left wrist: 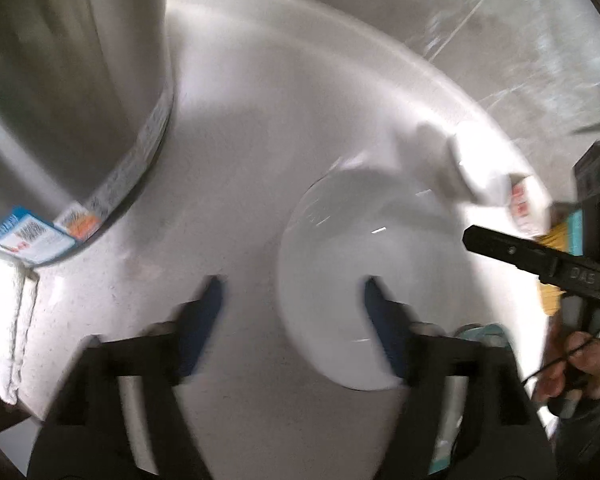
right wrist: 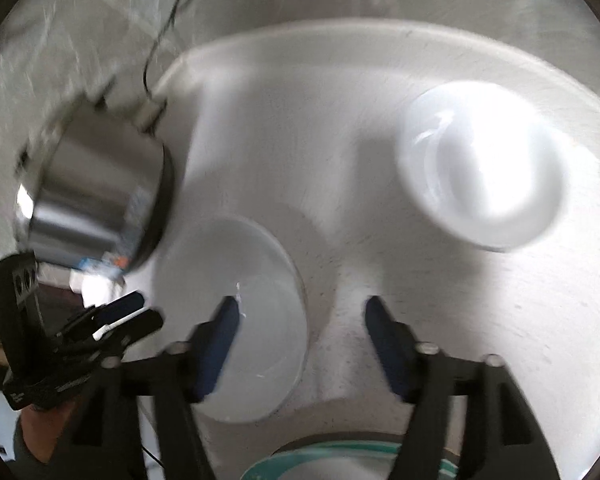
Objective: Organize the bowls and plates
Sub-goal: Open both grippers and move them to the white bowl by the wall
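Note:
A white bowl (left wrist: 360, 280) sits on a round white table (left wrist: 280, 120). My left gripper (left wrist: 292, 300) is open, its right finger over the bowl's near rim, the left finger over bare table. In the right wrist view the same bowl (right wrist: 244, 340) lies low and left, and my right gripper (right wrist: 300, 320) is open with its left finger over the bowl. A second white bowl (right wrist: 480, 164) sits at the far right. A plate with a green rim (right wrist: 340, 460) shows at the bottom edge. Both views are motion-blurred.
A steel pot (left wrist: 68, 100) with a paper label stands at the table's left; it also shows in the right wrist view (right wrist: 100, 184). A crumpled white packet (left wrist: 488, 176) lies beyond the bowl. The other gripper (left wrist: 540, 264) enters from the right.

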`<action>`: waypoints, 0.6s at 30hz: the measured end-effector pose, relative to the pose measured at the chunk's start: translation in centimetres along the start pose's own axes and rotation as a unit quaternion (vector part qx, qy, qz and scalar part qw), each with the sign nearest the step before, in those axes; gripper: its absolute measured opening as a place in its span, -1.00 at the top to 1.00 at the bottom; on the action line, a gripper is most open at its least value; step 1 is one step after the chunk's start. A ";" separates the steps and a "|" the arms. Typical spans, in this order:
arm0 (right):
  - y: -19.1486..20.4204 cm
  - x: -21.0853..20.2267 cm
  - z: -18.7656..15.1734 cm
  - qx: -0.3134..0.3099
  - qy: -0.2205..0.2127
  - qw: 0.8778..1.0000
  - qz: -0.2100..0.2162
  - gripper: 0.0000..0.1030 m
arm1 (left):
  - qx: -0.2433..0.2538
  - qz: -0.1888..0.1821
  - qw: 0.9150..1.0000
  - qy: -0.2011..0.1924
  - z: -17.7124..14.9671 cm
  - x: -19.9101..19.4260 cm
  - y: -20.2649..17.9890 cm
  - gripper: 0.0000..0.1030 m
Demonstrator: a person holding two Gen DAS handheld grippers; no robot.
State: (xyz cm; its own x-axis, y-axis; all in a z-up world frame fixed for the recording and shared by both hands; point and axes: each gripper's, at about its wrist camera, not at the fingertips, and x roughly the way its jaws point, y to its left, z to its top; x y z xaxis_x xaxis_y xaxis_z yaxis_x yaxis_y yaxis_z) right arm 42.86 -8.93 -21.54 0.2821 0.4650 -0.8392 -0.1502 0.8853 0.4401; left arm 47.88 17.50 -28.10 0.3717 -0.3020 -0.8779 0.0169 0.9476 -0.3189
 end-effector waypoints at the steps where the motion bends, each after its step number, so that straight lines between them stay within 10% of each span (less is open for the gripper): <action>1: -0.6 -1.4 -0.3 0.014 -0.018 1.000 0.017 -0.44 | 0.000 -0.011 1.000 -0.004 0.3 -0.6 -0.3 -0.47; 9: -8.0 -10.1 -3.8 0.132 -0.161 0.967 0.150 -1.00 | 0.006 -0.138 0.989 -0.049 4.0 -3.3 -3.1 -0.58; 18: -11.5 -12.6 -3.3 0.142 -0.173 0.971 0.086 -0.99 | 0.112 -0.078 0.991 -0.007 10.7 -0.4 -10.0 -0.58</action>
State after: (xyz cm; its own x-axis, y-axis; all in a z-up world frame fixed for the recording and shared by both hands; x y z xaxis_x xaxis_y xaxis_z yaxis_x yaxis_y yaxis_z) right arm 37.91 -24.94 -17.11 0.5846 0.5346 -0.6103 0.0313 0.7368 0.6753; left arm 57.51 9.26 -20.71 0.3602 -0.4473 -0.8187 0.2802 0.8889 -0.3624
